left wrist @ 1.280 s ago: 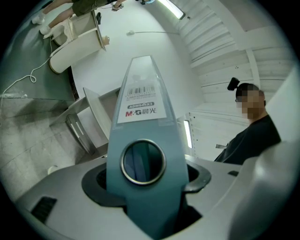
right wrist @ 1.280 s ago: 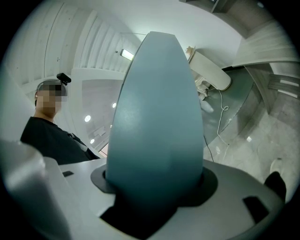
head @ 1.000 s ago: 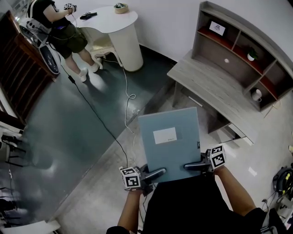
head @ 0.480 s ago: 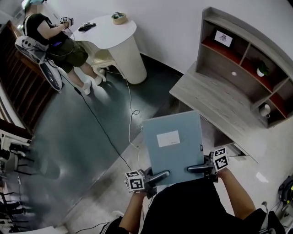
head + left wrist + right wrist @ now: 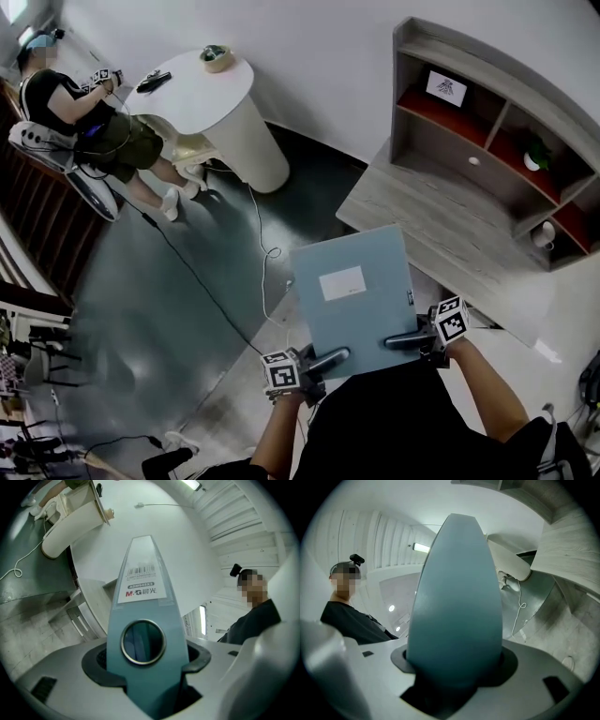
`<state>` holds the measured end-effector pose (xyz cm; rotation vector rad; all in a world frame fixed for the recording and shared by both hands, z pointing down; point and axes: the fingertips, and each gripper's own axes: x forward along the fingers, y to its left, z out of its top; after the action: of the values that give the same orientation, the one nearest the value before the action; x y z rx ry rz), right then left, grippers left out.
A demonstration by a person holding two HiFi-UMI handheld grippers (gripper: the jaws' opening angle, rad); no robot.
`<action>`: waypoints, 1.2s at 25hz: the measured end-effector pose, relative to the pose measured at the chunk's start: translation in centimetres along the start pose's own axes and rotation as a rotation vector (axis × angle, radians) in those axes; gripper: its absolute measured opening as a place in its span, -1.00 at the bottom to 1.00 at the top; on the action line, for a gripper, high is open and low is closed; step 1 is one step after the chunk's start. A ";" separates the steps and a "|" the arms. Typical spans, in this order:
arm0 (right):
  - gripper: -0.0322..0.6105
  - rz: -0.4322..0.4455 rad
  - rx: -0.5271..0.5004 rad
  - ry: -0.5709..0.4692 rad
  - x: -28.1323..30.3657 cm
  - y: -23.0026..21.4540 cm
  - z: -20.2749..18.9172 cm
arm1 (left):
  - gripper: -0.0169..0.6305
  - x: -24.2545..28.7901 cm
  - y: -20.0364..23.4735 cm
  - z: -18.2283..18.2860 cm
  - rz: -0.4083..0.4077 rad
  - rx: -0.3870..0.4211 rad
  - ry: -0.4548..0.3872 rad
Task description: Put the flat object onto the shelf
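Observation:
A flat blue-grey file folder [image 5: 354, 295] with a white label is held level in front of me, one gripper on each near corner. In the head view my left gripper [image 5: 323, 358] is shut on the folder's near left edge and my right gripper [image 5: 405, 342] on its near right edge. The left gripper view shows the folder's spine [image 5: 143, 620] with a ring hole and barcode label, clamped between the jaws of the left gripper [image 5: 145, 670]. In the right gripper view the folder's plain edge [image 5: 457, 597] fills the jaws of the right gripper [image 5: 454, 670]. The grey wooden shelf unit [image 5: 487, 122] stands ahead to the right.
The shelf sits on a grey desk [image 5: 441, 225] and holds a framed card [image 5: 447, 87], a small plant [image 5: 536, 155] and a white cup [image 5: 547, 234]. At far left a seated person [image 5: 84, 122] is by a white round table [image 5: 202, 80]. A cable [image 5: 216, 291] trails across the floor.
Both grippers and the folder have travelled together across the floor, and the room has shifted in the head view. Both grips on the folder look the same.

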<state>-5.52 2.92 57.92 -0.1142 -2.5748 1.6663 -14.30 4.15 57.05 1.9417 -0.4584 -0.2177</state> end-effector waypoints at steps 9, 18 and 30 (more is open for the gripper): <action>-0.01 0.008 0.004 0.022 -2.3 -4.2 6.1 | -0.04 4.3 3.2 5.2 0.026 -0.024 0.000; -0.01 0.002 0.041 -0.003 -3.3 -8.0 10.9 | -0.02 7.4 6.9 9.6 0.065 -0.039 0.030; 0.00 -0.054 0.093 -0.126 -4.3 -11.4 14.6 | 0.01 10.6 10.4 14.2 0.063 -0.059 0.184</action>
<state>-2.93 -15.36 62.24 0.0672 -2.5562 1.8262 -11.94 -15.78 61.40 1.8660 -0.3866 -0.0110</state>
